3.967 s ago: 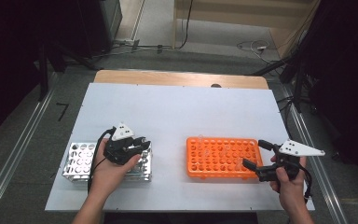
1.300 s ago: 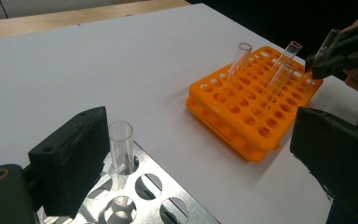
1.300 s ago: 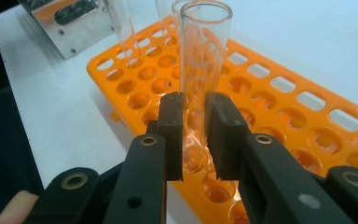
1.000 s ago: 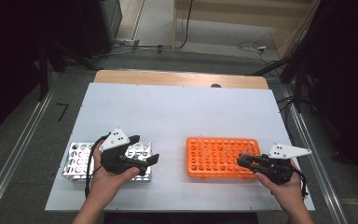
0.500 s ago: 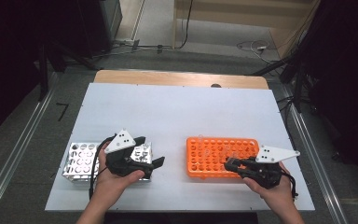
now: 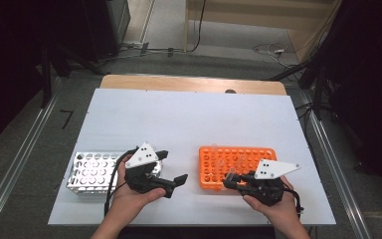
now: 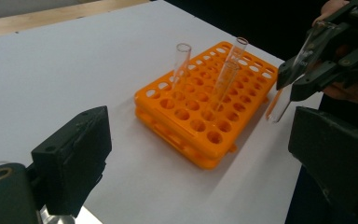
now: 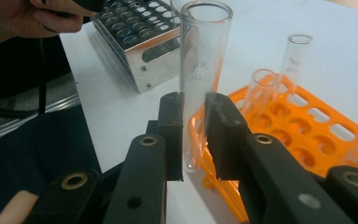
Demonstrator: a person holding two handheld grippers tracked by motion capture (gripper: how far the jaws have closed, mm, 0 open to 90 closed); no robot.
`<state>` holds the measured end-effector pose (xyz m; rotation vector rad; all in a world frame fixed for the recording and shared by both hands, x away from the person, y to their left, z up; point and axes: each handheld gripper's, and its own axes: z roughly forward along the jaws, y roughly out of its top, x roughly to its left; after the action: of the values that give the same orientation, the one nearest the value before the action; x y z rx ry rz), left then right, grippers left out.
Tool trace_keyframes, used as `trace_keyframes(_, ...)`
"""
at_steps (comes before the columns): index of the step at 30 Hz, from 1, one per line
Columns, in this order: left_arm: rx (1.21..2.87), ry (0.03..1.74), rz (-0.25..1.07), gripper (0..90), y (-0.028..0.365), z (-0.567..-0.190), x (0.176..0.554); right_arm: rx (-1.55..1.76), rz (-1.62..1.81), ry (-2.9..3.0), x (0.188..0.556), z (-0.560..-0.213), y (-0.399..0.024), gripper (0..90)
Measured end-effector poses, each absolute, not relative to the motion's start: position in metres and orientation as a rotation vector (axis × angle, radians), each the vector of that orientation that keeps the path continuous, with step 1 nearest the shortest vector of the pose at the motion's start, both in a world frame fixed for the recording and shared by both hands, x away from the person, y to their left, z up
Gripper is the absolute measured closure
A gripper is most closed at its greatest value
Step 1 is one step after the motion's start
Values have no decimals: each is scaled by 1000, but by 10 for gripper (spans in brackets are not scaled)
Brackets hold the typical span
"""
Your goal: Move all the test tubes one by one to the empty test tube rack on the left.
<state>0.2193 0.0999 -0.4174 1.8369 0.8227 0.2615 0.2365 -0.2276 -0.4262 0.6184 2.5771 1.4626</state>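
My right gripper [image 8: 195,126] is shut on a clear glass test tube [image 8: 200,56], held upright at its lower part, just off the near corner of the orange rack [image 8: 303,135]. From above, this right gripper [image 6: 230,182] sits at the rack's [image 6: 258,155] front edge and points left. Three more tubes [image 7: 182,60] stand in the orange rack [image 7: 200,126]. My left gripper [image 6: 172,166] is open and holds nothing, between the metal rack [image 6: 87,172] and the orange one. In the left gripper view the right gripper [image 7: 307,77] and its tube [image 7: 279,100] are at the upper right.
The metal rack [image 8: 142,42] has many empty holes and sits at the front left of the white table [image 6: 189,119]. A hand [image 8: 23,16] and black cable hang near it. The table's front edge lies just below both hands.
Both hands have drawn toward the table's middle: the left gripper moved right, off the metal rack, and the right gripper slid left along the orange rack's front with the tube.
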Motion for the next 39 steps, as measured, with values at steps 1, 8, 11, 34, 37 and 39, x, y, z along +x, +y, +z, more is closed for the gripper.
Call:
trace_keyframes(1, 1844, 812, 256, 67, 98, -417, 219, 621, 1461, 2579, 236, -427, -225, 738)
trace_keyframes(8, 1836, 747, 203, 165, 84, -418, 216, 582, 1445, 2612, 233, -430, -206, 738)
trace_keyframes(11, 1834, 714, 182, 224, 79, -418, 214, 569, 1440, 2629, 231, -431, -199, 738)
trace_keyframes(34, 1852, 586, 97, 734, 50, -417, 208, 490, 1438, 2688, 223, -435, -172, 738)
trace_keyframes(37, 1856, 586, 96, 740, 51, -417, 207, 491, 1434, 2688, 223, -436, -171, 738)
trace_keyframes(39, 1862, 582, 100, 741, 51, -418, 208, 492, 1440, 2690, 223, -436, -171, 738)
